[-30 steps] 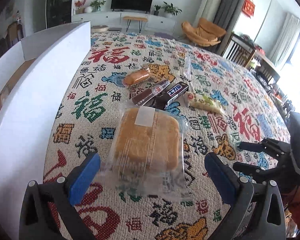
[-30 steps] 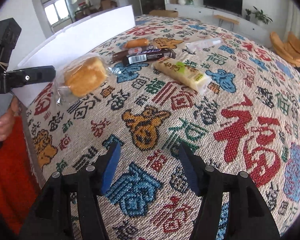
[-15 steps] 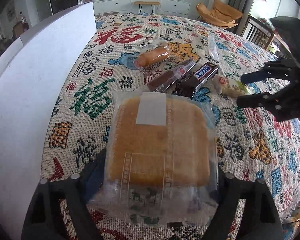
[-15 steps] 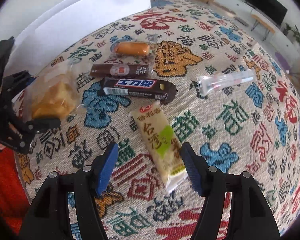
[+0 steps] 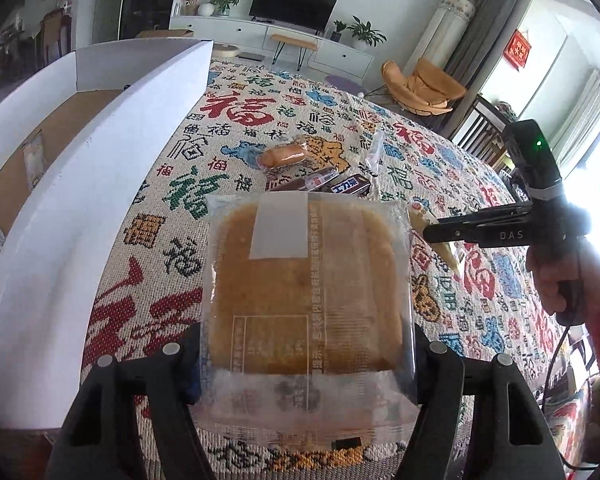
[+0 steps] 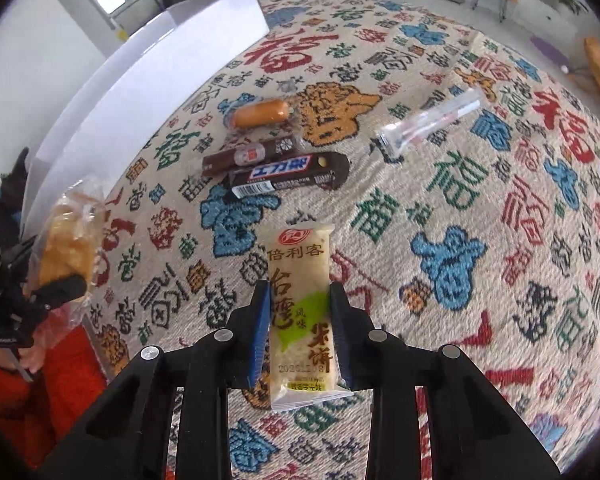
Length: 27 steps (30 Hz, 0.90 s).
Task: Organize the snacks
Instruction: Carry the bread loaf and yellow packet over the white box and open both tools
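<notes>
Long white open cardboard box (image 5: 112,148) waits at my left on patterned woven tablecloth (image 5: 228,184), likely the drop-off. Left gripper (image 5: 306,354) closing, square golden cake in clear wrapper (image 5: 308,280) squeezed between pads, lifted near box wall. Right gripper (image 6: 299,322) closing on cream-and-green rice cracker packet (image 6: 302,312), gripped mid-length.

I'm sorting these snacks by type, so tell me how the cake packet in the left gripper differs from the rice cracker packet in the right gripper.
The cake packet is broad and square; the rice cracker packet is long and narrow. The cake's wrapper is clear, showing golden-brown cake; the cracker's is pale, printed with characters and a green patch. Both are sealed, each between the closing jaws of its gripper: left gripper, right gripper.
</notes>
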Each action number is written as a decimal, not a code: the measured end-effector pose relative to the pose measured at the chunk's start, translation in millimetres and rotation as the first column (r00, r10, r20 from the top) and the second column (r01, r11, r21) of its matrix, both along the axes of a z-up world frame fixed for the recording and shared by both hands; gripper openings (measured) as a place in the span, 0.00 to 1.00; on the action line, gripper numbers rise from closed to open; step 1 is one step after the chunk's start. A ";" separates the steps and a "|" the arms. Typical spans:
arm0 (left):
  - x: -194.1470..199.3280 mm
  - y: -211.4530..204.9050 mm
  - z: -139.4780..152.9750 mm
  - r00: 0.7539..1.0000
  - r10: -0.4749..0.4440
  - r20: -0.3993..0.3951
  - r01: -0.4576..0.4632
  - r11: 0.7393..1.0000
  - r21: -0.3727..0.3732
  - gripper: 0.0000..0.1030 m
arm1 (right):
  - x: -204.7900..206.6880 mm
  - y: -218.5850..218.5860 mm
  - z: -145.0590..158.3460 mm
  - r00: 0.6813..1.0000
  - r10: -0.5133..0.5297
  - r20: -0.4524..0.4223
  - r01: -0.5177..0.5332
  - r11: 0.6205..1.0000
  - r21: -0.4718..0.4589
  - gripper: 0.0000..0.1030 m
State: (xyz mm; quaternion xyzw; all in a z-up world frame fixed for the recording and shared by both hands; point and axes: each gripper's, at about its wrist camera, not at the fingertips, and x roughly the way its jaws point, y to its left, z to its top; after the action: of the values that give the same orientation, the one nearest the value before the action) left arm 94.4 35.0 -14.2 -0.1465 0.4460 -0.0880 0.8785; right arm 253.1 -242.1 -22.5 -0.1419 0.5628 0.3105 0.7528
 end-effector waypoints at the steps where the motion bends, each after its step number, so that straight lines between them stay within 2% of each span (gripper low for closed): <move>1: -2.9 1.6 5.3 1.000 0.006 0.005 -0.006 1.000 -0.011 0.68 | -2.5 0.3 0.4 1.000 -0.016 -0.002 0.016 1.000 -0.009 0.30; 3: -12.9 11.7 22.0 0.999 0.022 0.028 -0.020 0.999 -0.048 0.68 | -6.3 2.8 6.9 0.999 -0.033 -0.011 0.033 0.999 0.020 0.30; 6: -28.3 38.7 56.7 0.993 0.076 0.089 -0.070 0.995 -0.069 0.68 | -12.7 23.0 31.0 1.000 -0.030 0.004 0.030 0.993 0.112 0.30; 10: -42.6 91.7 96.1 0.972 0.178 0.151 -0.173 0.984 -0.044 0.68 | -25.0 86.1 79.5 0.998 0.035 0.056 -0.048 0.963 0.264 0.30; 12: -45.1 127.0 106.1 0.955 0.253 0.152 -0.255 0.967 -0.005 0.68 | -33.8 124.6 100.4 0.995 0.073 0.073 -0.094 0.937 0.336 0.30; 15: -42.9 178.4 107.1 0.928 0.354 0.119 -0.362 0.931 0.053 0.68 | -45.4 188.8 119.4 0.987 0.140 0.078 -0.160 0.895 0.417 0.30; 18: -38.1 216.6 99.5 0.897 0.432 0.097 -0.441 0.890 0.117 0.68 | -58.1 246.6 123.2 0.978 0.190 0.082 -0.206 0.866 0.455 0.30; 20: -32.7 237.4 91.7 0.870 0.484 0.097 -0.493 0.858 0.144 0.80 | -62.1 278.3 115.0 0.975 0.213 0.064 -0.217 0.850 0.480 0.34; 21: -30.2 245.1 86.6 0.862 0.499 0.092 -0.507 0.850 0.143 0.93 | -62.5 291.3 108.5 0.975 0.214 0.052 -0.212 0.846 0.489 0.41; 22: -29.0 251.6 81.0 0.853 0.515 0.092 -0.523 0.841 0.141 0.98 | -62.7 297.6 102.4 0.977 0.210 0.040 -0.202 0.845 0.494 0.50; 23: -29.4 256.7 75.3 0.841 0.533 0.095 -0.541 0.830 0.137 0.98 | -63.6 301.9 97.1 0.980 0.196 0.034 -0.187 0.849 0.495 0.63; 25: -33.3 260.2 66.8 0.830 0.550 0.089 -0.557 0.821 0.125 0.98 | -63.2 297.4 87.9 0.986 0.162 0.033 -0.157 0.856 0.493 0.63; 27: -42.6 252.6 61.4 0.827 0.553 0.102 -0.561 0.823 0.087 0.98 | -63.9 281.2 81.6 0.988 0.145 0.055 -0.153 0.867 0.475 0.63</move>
State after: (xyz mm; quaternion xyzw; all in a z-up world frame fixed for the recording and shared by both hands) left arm 51.8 287.6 47.3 -0.2171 0.3559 0.1922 0.8884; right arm 189.2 39.2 59.1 0.0023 0.4497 0.4955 0.7431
